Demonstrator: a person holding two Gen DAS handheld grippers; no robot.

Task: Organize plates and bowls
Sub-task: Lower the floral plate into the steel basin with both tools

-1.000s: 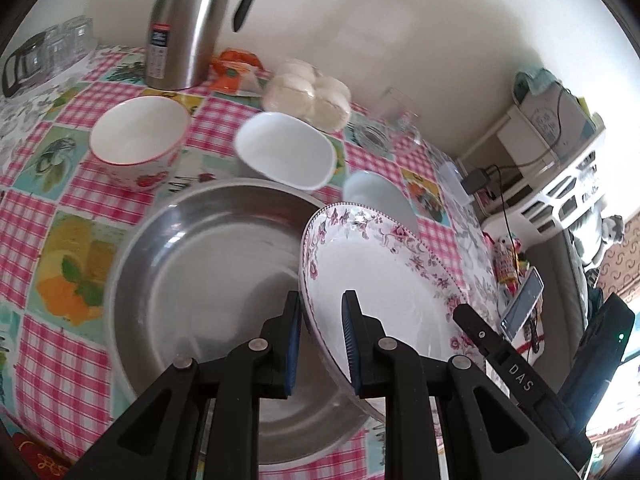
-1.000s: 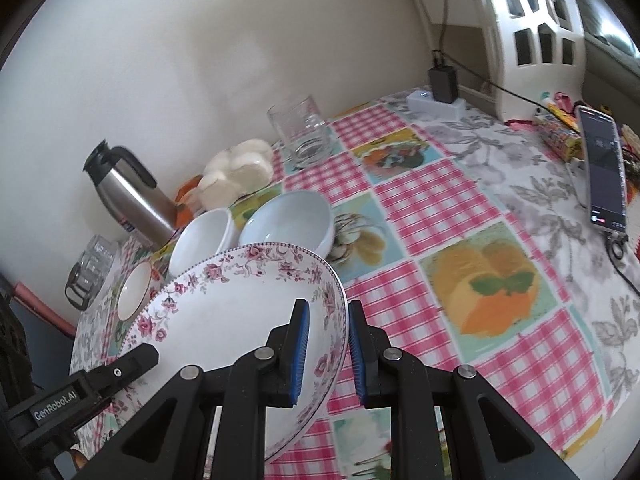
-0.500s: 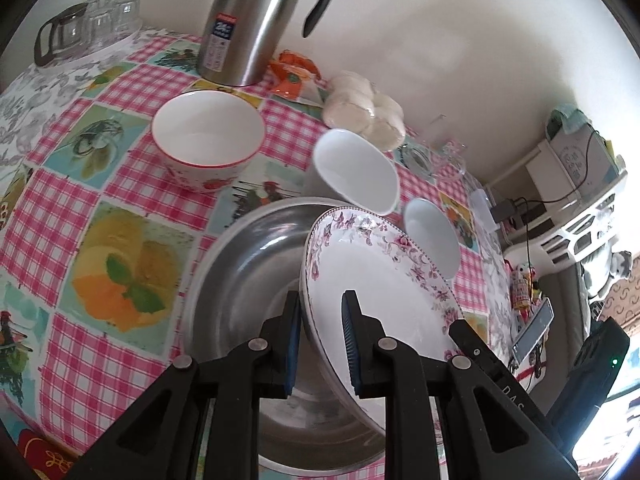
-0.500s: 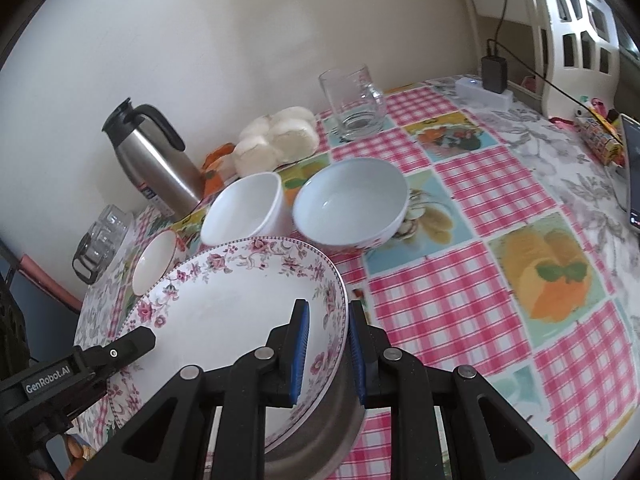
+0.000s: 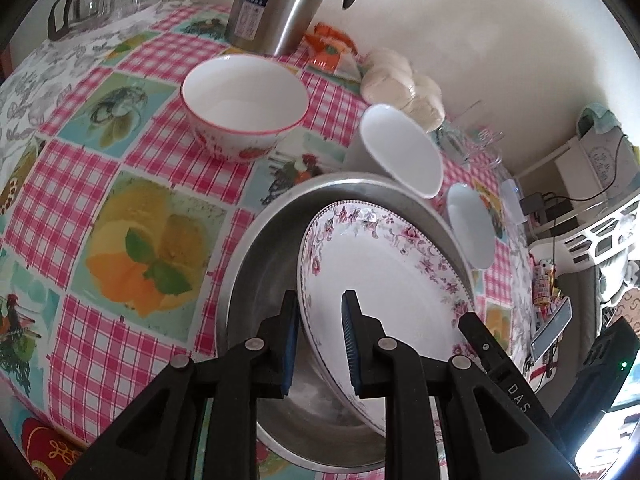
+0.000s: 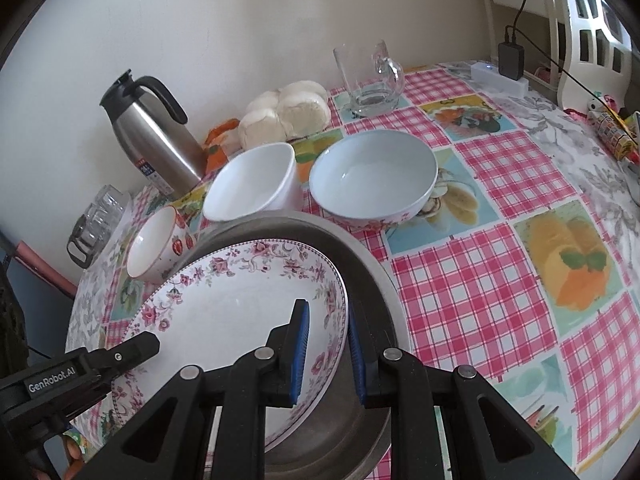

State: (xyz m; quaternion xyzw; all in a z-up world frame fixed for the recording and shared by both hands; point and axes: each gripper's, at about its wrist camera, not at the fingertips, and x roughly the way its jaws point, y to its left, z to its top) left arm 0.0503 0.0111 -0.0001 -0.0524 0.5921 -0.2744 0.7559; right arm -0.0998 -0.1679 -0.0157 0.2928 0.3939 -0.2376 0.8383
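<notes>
Two grippers share one load above a table spread with a pink checked tablecloth [image 6: 476,280] printed with fruit panels. Largest of the dishes is the steel basin [image 5: 256,264], standing on the cloth near the front edge. Inside its rim, tilted rather than flat, is the floral plate [image 5: 384,272], white with a border of pink roses; whether its underside touches the basin floor cannot be told from either view. The left gripper [image 5: 320,336] is clamped on the plate's rim on one side, one blue pad inside the dish and one behind it. The right gripper [image 6: 326,354] is clamped on the opposite rim in the same way, one pad on the white face and one outside.

Behind the basin, a steel thermos jug [image 6: 154,140] with a black handle stands against the wall. Just beside the basin's far rim sits the pale blue bowl [image 6: 374,176], with the white bowl [image 6: 250,186] next to it, leaning slightly and close to the basin. The strawberry bowl [image 5: 244,108], white with a red rim, stands a little apart to the side. A bag of white buns [image 6: 286,114] lies by the wall, near a clear glass mug [image 6: 368,80]. Small stacked glasses [image 6: 96,216] stand at the far corner.
</notes>
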